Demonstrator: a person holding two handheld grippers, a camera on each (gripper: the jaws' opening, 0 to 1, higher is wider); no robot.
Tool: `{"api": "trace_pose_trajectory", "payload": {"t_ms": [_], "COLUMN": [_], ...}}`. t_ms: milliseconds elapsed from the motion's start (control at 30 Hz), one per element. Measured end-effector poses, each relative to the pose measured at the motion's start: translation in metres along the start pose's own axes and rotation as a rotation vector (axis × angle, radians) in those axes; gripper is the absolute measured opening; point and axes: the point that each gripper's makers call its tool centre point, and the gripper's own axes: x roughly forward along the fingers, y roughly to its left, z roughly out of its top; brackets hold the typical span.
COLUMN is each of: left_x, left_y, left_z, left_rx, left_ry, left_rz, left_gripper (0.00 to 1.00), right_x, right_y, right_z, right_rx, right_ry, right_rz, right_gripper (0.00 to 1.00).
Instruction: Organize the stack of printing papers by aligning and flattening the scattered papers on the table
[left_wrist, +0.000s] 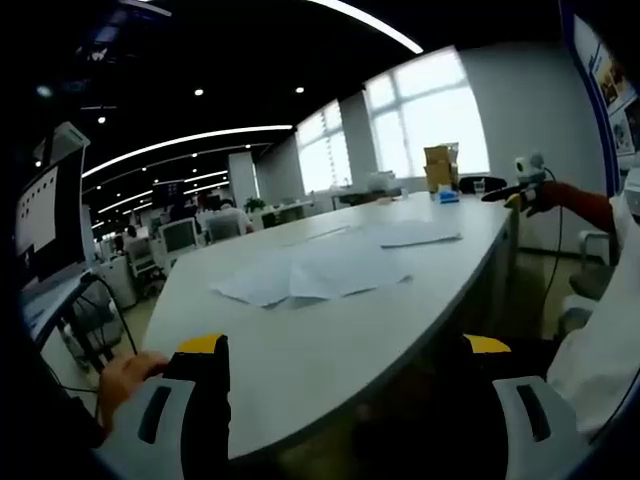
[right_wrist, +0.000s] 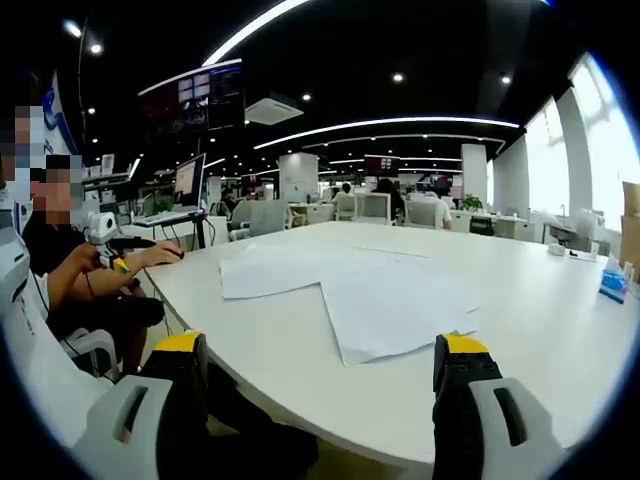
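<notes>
In the left gripper view, the left gripper (left_wrist: 345, 385), its yellow-tipped grey jaws spread wide and holding nothing, hung short of the near edge of the long white worktop (left_wrist: 300, 345), while the loose white printing papers (left_wrist: 310, 272) lay fanned and overlapping at mid-table, with a further sheet (left_wrist: 415, 235) lying apart toward the far end, near a brown cardboard box (left_wrist: 441, 166) and a small blue-and-white pack (left_wrist: 446, 195). A hand (left_wrist: 125, 377) rested at the lower left edge, and another person's gripper (left_wrist: 525, 185) showed at the right. In the right gripper view, the right gripper (right_wrist: 320, 385), likewise wide open and empty, faced the same papers (right_wrist: 345, 290) from the other side, the nearest sheet (right_wrist: 395, 315) lying close to the worktop's edge between its jaws; a seated person (right_wrist: 75, 270) sat at the left, and a blue-and-white pack (right_wrist: 612, 280) stood at the right. The risk from here looked plain: thin sheets lying flat on a smooth surface would likely slide rather than lift, so a hard push from one side could crumple them, fold a corner or send the nearest sheet off the edge, and the outlying sheet could be missed altogether.
</notes>
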Motion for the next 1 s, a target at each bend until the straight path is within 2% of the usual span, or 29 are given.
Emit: {"api": "trace_pose_trajectory", "payload": {"t_ms": [1000], "left_x": [0.005], "left_y": [0.0], "left_z": [0.01], "left_rx": [0.0], "left_ry": [-0.045], "left_rz": [-0.005], "left_gripper": [0.97], "right_x": [0.011], "right_y": [-0.006], "right_z": [0.008], "right_rx": [0.0], "right_ry": [-0.012], "right_rz": [-0.011], "right_gripper": [0.88]}}
